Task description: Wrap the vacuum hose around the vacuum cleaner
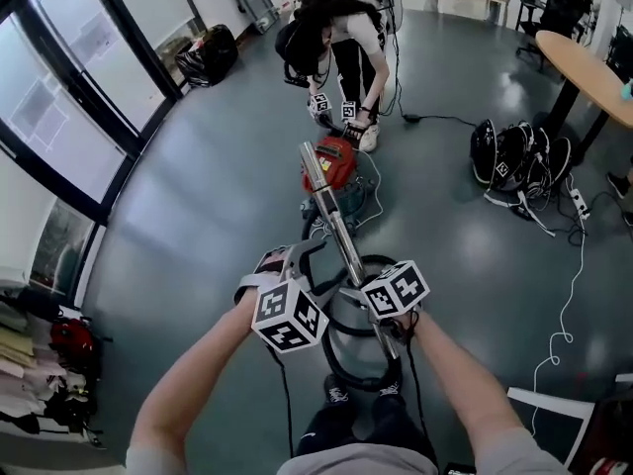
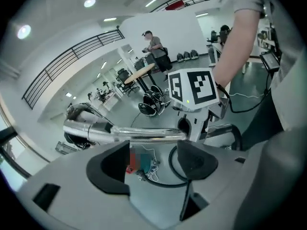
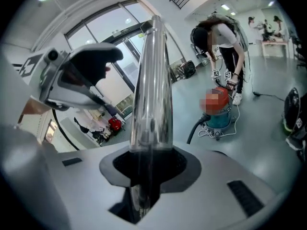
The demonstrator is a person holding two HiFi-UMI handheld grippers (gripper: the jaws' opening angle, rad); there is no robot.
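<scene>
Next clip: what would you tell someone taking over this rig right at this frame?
Left gripper: open, empty, close to the metal tube.
Right gripper: shut on the metal tube, which points toward the vacuum cleaner.
The vacuum cleaner stands on the floor ahead; a second person bends over it.
The black hose leaves the vacuum cleaner and lies loose on the floor.
Done: nothing wrapped yet.
Left: wind the hose around the vacuum cleaner.
</scene>
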